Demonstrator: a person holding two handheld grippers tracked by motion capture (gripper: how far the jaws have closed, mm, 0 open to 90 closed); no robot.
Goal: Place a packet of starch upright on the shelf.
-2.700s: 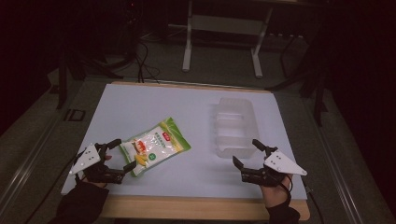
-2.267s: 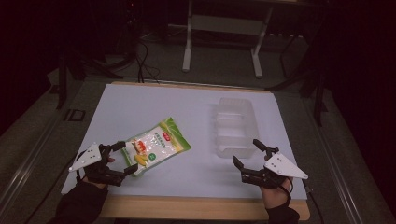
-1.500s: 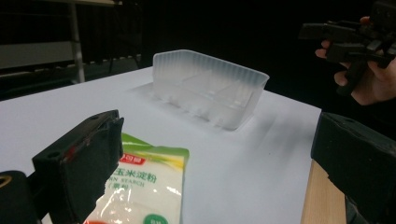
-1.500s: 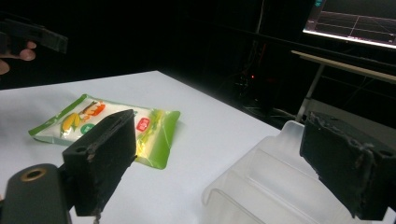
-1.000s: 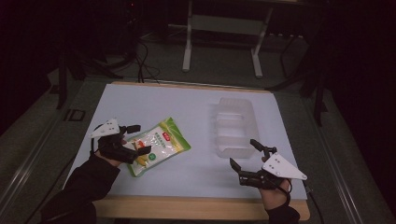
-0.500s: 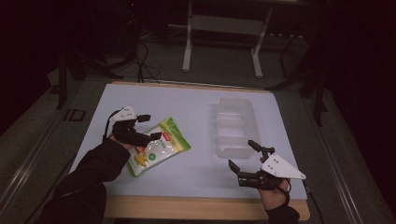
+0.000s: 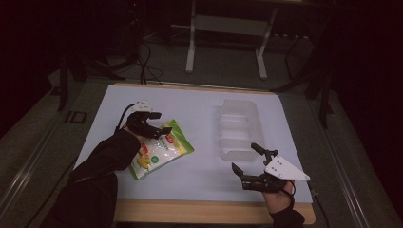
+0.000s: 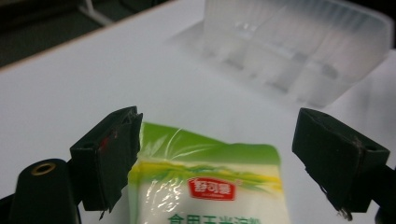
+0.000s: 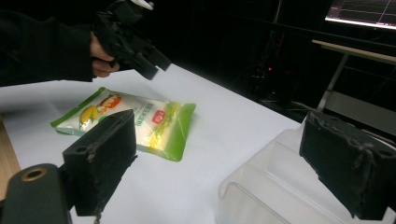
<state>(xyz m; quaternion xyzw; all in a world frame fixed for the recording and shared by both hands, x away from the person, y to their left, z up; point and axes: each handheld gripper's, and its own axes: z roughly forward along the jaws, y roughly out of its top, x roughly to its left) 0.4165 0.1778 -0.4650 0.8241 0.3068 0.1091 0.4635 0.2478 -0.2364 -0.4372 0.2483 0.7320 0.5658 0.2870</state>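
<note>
On the left half of the white table point(image 7: 204, 102), the left gripper point(image 7: 158, 125) is hanging with its jaws spread wide over the green top edge of the snack bag point(image 7: 161, 149), which is lying flat, well apart from the clear plastic tray point(image 7: 239, 128). This looks like the approach to a pick: next it needs lowering until the jaws straddle that edge, then closing. The right gripper point(image 7: 246, 163) is waiting just in front of the tray, jaws apart and gripping nothing.

The left gripper point(image 7: 160, 122) left the table's point(image 7: 199, 102) near left corner, travelled toward the far edge and came over the snack bag's point(image 7: 164, 151) green end, jaws apart.
</note>
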